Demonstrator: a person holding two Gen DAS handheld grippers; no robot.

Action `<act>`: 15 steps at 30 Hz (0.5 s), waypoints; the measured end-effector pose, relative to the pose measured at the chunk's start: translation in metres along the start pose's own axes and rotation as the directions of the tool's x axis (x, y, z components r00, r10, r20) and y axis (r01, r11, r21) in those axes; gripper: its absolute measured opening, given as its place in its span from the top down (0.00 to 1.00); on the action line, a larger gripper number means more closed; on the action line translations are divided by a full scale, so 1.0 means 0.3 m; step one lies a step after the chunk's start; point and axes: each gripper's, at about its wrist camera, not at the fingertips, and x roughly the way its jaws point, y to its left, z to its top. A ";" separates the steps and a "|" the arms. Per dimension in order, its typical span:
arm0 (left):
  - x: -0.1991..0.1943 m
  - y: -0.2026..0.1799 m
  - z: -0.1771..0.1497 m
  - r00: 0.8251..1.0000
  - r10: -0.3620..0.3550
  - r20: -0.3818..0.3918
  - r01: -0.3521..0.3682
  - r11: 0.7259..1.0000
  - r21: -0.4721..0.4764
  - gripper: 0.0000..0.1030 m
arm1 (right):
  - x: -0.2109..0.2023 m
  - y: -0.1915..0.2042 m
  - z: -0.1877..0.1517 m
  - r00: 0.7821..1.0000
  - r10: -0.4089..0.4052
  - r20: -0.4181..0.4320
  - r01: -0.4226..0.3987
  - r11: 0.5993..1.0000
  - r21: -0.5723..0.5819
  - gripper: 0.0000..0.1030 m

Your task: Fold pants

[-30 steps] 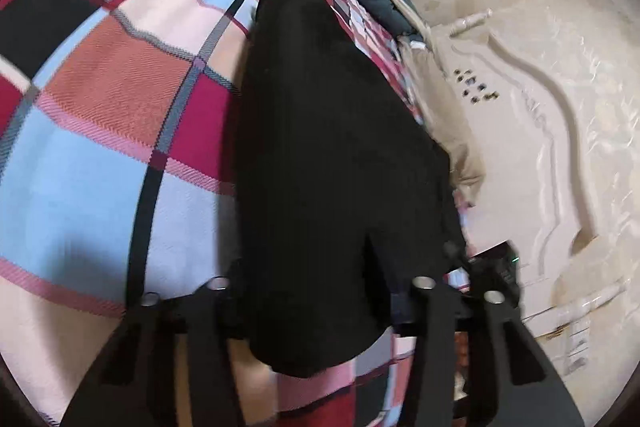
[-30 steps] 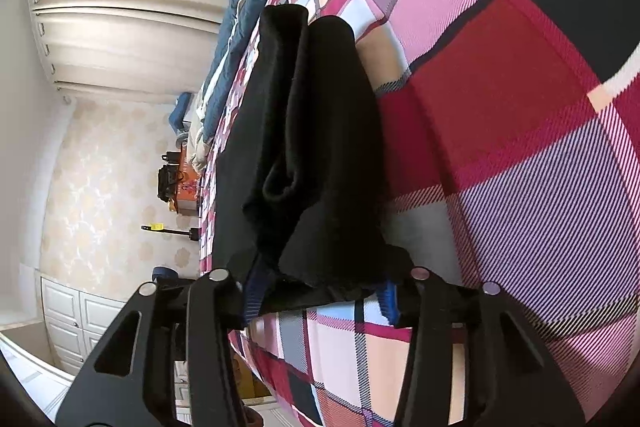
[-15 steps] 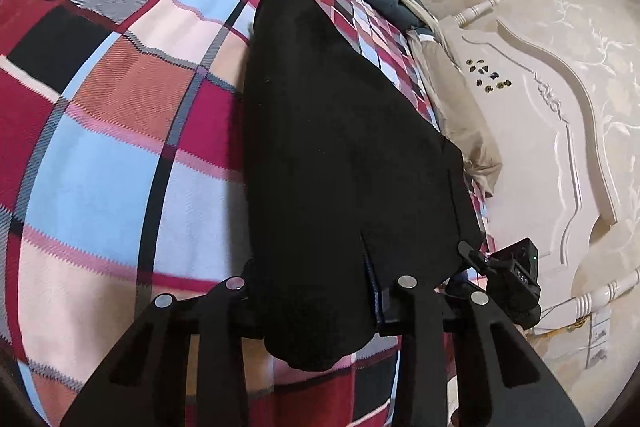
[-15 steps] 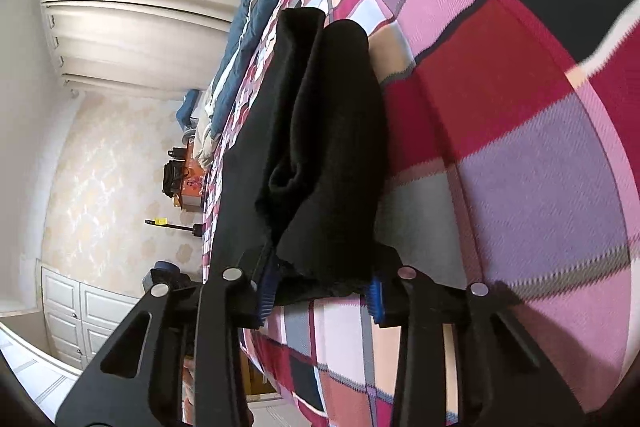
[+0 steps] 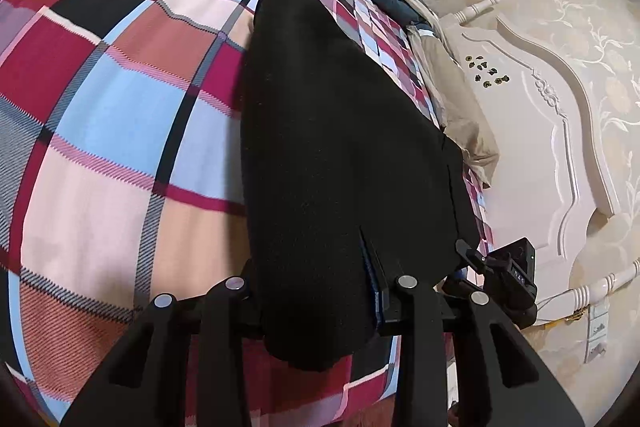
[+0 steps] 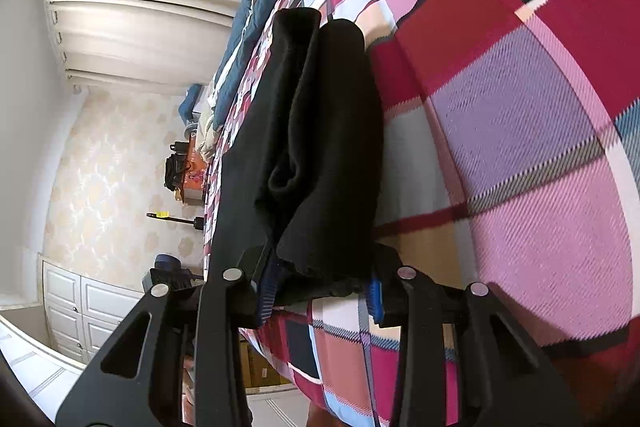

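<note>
Black pants (image 5: 340,147) on red/pink/blue/black plaid bedspread (image 5: 120,107); cream headboard (image 5: 532,147), navy quilt (image 6: 256,27).

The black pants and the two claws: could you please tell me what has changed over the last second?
Both claws have just closed further: the left claw and right claw now pinch the near end of the black pants. The views widen a little, as if both pulled back slightly. The pants stay stretched along the plaid bedspread, with the headboard beside them.
</note>
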 end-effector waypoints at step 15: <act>0.011 0.002 0.010 1.000 -0.013 -0.005 0.013 1.000 -0.011 0.65 | 0.007 -0.008 -0.005 1.000 0.008 -0.008 -0.008 1.000 0.007 0.66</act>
